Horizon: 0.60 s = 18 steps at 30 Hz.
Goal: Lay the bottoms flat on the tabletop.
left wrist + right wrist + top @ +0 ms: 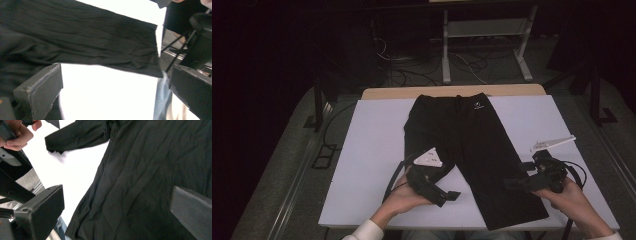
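The worktop point(372, 150) is seen from high above the person's side, looking forward and down, with the floor and cables behind it. The black shorts point(472, 145) are seen spread out whole from there. The left gripper view is taken from very near, low over the cloth, along its two jaws toward one leg of the shorts point(87, 42). The right gripper view is also very near, looking across the shorts point(150, 175). The shorts and white worktop are shared by all three views.
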Each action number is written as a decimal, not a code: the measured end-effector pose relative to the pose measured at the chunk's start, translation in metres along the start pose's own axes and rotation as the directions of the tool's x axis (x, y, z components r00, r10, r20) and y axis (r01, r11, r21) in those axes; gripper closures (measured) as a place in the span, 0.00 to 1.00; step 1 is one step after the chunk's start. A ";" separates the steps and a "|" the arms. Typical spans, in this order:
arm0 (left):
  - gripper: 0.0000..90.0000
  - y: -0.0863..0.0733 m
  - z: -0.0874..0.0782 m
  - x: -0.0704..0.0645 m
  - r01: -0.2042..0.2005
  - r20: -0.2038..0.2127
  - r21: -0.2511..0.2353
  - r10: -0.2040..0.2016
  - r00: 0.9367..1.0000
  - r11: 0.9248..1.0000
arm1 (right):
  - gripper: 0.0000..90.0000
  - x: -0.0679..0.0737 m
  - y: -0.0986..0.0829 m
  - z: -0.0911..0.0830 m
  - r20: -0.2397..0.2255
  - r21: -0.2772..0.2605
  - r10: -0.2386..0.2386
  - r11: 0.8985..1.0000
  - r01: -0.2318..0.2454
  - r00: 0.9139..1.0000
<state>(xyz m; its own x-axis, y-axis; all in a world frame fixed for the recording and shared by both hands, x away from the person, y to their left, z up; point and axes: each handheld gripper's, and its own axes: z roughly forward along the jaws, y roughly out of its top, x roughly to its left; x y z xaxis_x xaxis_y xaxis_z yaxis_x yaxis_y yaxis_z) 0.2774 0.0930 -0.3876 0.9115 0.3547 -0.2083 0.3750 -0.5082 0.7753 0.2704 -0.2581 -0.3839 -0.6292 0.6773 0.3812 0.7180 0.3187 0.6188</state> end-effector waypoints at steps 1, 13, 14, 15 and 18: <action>0.00 -0.001 -0.005 0.004 0.009 -0.013 -0.003 -0.009 1.000 1.000 | 0.00 0.000 0.002 0.001 0.000 -0.003 0.001 1.000 -0.001 1.000; 0.00 -0.014 -0.047 0.030 0.061 -0.120 -0.045 -0.066 0.991 0.997 | 0.00 0.010 0.026 0.019 -0.025 -0.021 -0.048 0.999 0.047 0.999; 0.00 -0.015 -0.049 0.031 0.062 -0.124 -0.046 -0.068 0.990 0.997 | 0.00 0.011 0.028 0.021 -0.028 -0.021 -0.054 0.998 0.053 0.998; 0.00 -0.016 -0.051 0.033 0.064 -0.125 -0.046 -0.069 0.990 0.997 | 0.00 0.012 0.030 0.022 -0.030 -0.024 -0.057 0.998 0.056 0.998; 0.00 -0.022 -0.053 0.036 0.060 -0.133 -0.031 -0.064 0.989 0.998 | 0.00 0.014 0.035 0.026 -0.039 -0.030 -0.061 0.998 0.060 0.997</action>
<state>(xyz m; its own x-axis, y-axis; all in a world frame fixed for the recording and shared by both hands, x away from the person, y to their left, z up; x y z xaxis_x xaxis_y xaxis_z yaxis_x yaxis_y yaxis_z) 0.2932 0.1588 -0.3800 0.8552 0.4874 -0.1760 0.4234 -0.4614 0.7797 0.2943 -0.2199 -0.3745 -0.6830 0.6302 0.3692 0.6697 0.3385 0.6610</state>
